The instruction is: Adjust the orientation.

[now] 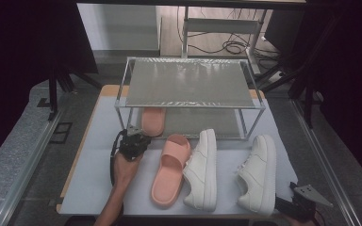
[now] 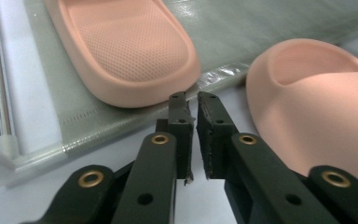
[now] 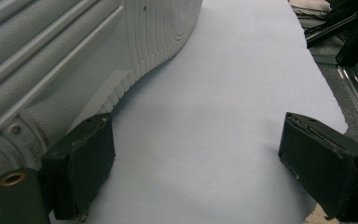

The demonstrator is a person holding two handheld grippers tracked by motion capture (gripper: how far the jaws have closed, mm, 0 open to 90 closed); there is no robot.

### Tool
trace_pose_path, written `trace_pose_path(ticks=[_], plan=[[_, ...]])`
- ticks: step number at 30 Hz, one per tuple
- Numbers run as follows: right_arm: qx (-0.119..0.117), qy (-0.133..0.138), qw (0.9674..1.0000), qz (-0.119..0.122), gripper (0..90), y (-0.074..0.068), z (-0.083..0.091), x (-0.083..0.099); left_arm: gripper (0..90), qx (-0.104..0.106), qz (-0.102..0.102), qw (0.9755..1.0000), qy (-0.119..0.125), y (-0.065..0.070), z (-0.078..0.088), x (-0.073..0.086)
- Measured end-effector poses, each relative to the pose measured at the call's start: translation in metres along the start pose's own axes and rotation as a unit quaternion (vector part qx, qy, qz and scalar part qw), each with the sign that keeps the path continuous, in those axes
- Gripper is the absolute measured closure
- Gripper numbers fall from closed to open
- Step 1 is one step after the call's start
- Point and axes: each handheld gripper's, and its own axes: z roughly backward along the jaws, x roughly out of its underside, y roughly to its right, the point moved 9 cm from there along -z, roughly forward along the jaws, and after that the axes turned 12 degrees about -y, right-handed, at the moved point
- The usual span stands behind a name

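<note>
Nearest the person, the right gripper point(image 1: 298, 200) rests at the front right corner of the tabletop point(image 1: 99, 174), its jaws spread wide with nothing between them. In the right gripper view the pale cloth point(image 3: 223, 116) lies bare between the two black pads, and the ribbed sole of the right-hand white sneaker point(image 3: 74, 60) runs just beside one pad.

Next, on the cloth, four shoes lie in a loose row: that white sneaker point(image 1: 258, 172) at the right, a second white sneaker point(image 1: 202, 169) tipped on its side near the middle, and beside it a pink slide sandal point(image 1: 169, 172) with its toe towards the rack.

Further in, the left hand point(image 1: 122, 172) holds the left gripper point(image 1: 134, 141) just in front of the rack's lower shelf. Its jaws stand narrow, a thin slit between the pads, gripping nothing; in the left gripper view they point at the gap between the two pink sandals.

Just beyond the tips, the other pink slide sandal point(image 2: 121, 51) lies on the lower shelf point(image 2: 242, 32) of the two-tier metal shoe rack point(image 1: 122, 94), at its left end, sole down. The near sandal's toe point(image 2: 317, 107) sits on the cloth close to the shelf's front edge.
</note>
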Motion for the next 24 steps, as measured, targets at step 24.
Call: trace_pose_path(ticks=[24], plan=[[0.000, 0.000, 1.0000, 0.000, 10.2, 0.000, 0.000, 0.000, 76.1, 0.038, -0.017, 0.9990, 0.015, 0.031, 0.048, 0.016]])
